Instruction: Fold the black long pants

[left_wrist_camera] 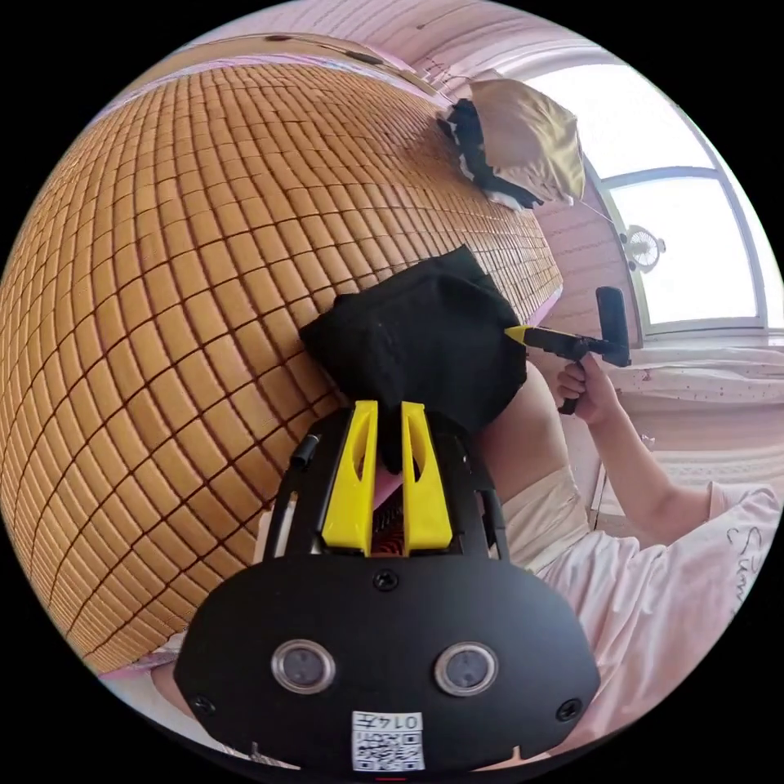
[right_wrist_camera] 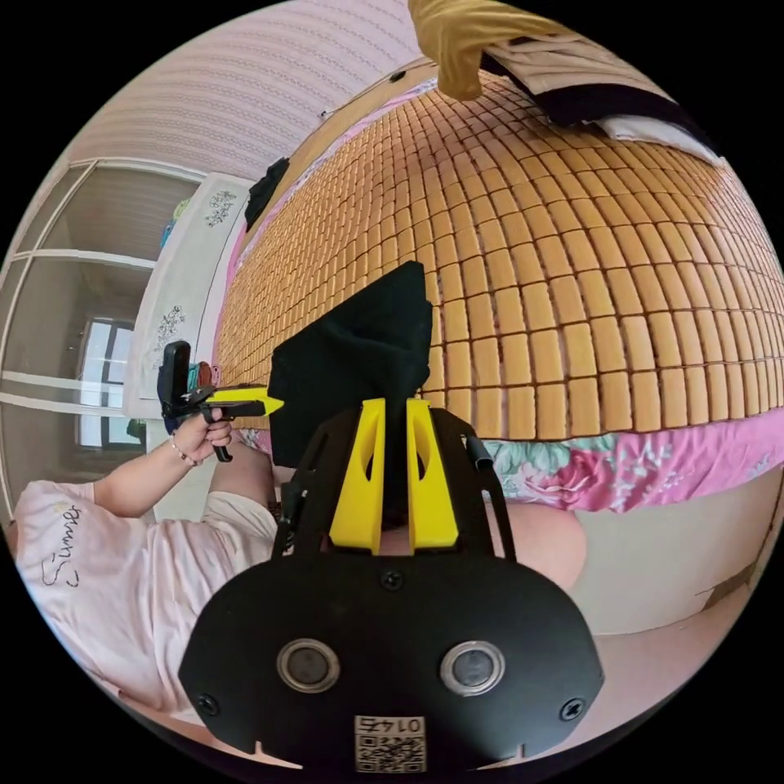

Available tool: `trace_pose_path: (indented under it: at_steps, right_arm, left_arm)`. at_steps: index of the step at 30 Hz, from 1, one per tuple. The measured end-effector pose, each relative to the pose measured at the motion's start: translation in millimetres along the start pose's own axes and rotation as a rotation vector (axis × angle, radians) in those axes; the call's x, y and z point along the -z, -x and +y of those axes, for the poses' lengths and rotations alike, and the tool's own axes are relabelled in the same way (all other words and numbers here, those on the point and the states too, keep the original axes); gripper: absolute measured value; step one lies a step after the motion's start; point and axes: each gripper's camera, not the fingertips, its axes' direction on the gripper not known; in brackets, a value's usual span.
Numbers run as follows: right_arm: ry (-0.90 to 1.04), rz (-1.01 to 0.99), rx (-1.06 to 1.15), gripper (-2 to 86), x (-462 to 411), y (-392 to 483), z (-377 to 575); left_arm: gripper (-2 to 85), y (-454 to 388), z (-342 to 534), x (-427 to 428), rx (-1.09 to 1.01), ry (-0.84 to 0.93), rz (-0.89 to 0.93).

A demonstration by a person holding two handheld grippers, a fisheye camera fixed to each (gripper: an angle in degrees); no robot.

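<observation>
Right tool is pinching the black pants at the bed's edge; left tool is gripping the far corner.

Your black pants hide the tip of the right gripper where it meets the cloth. In the right gripper view, the clothes pile is cut off at the picture's rim.

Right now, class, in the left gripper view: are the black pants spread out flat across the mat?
No. The black pants sit bunched in a compact bundle at the edge of the woven mat.
</observation>
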Motion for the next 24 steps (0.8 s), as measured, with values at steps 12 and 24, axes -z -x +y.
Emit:
trace_pose_path:
  at_steps: [12, 24]
  right_arm:
    - [-0.043, 0.859, -0.324, 5.8, 209, -107, -36]
    - [-0.234, 0.713, -0.065, 3.9, 122, 63, 39]
  left_arm:
    - [6.9, -198, -163, -135, -0.379, 0.083, 0.160]
    - [5.1, -81, 41, -30, -0.404, 0.000, 0.047]
